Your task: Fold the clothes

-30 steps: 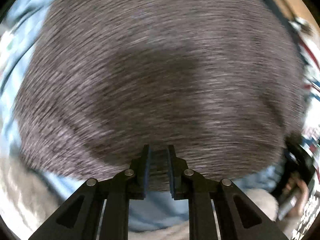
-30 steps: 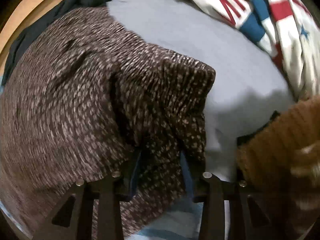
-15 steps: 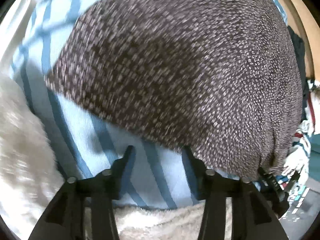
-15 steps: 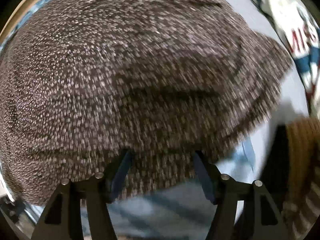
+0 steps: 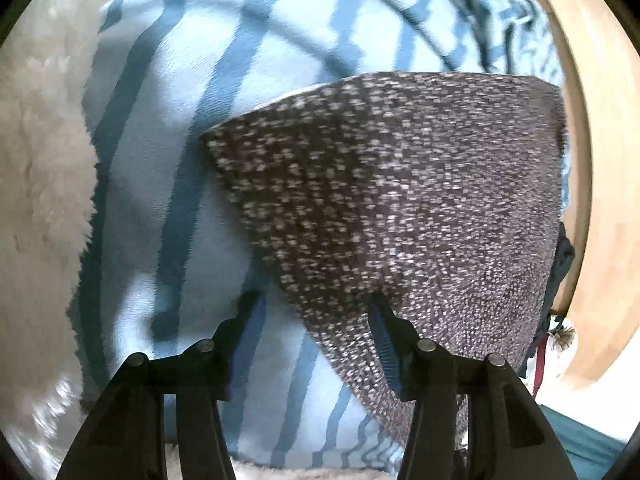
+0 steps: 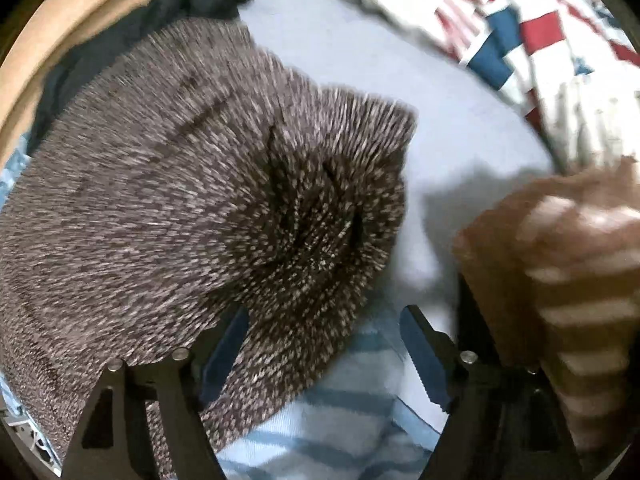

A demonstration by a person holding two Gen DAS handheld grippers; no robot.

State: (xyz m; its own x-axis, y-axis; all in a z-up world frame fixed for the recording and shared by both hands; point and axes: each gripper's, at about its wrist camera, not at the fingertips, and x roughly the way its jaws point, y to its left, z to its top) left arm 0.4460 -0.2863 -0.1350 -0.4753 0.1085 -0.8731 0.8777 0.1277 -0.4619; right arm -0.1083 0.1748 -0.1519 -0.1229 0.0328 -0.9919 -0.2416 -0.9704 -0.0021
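Note:
The dark speckled knit sweater (image 5: 400, 208) lies folded on a blue striped sheet (image 5: 192, 128). My left gripper (image 5: 312, 312) hangs open just above the sweater's near corner, with nothing between its fingers. In the right wrist view the same sweater (image 6: 180, 200) is bunched and creased at its right end. My right gripper (image 6: 324, 320) stands wide open over that end. The knit edge lies below the gap, apart from both fingers.
A white fluffy blanket (image 5: 36, 200) borders the sheet on the left. A wooden bed edge (image 5: 600, 200) curves along the right. A brown striped garment (image 6: 568, 264), a red, white and blue printed cloth (image 6: 532, 28), pale grey fabric (image 6: 400, 80) and a dark garment (image 6: 120, 28) surround the sweater.
Both grippers have opened and let go of the sweater. The left one pulled back and to the left, so the striped sheet now shows. The right one drew back slightly.

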